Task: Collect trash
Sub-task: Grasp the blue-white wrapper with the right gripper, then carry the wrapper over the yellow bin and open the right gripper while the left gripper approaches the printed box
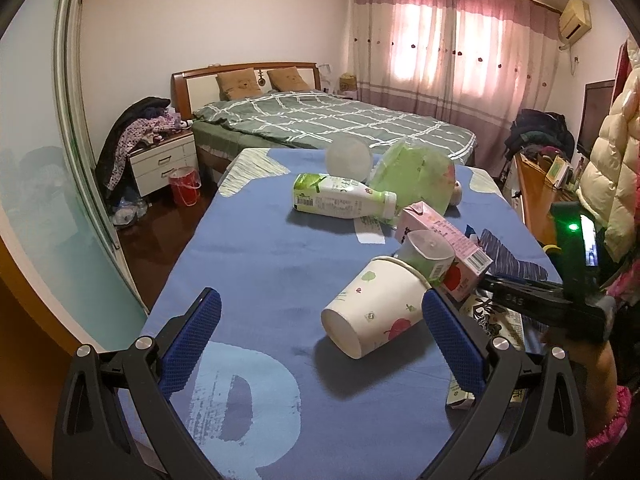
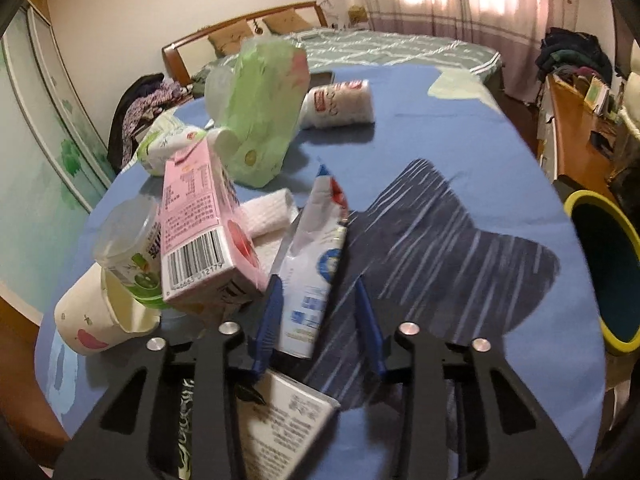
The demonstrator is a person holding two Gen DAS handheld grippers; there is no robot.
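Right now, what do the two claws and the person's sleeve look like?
Both claws are black frames with cut-out slots and round silver bolts. The left claw has two blue fingers with a bumpy, dotted grip surface. The right claw has thin blue fingers too. Its body carries a small green light. The person wears a pink sleeve.

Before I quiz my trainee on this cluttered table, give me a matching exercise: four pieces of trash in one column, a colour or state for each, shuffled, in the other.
Things:
1. paper cup
2. juice carton
3. white wrapper
4. milk bottle

Descriptions:
A. pink, with a barcode on its end
B. between the right gripper's blue fingers
C. on its side, a clear plastic cup stuck in its mouth
D. lying flat, green and white label

Pairs: 1-C, 2-A, 3-B, 4-D
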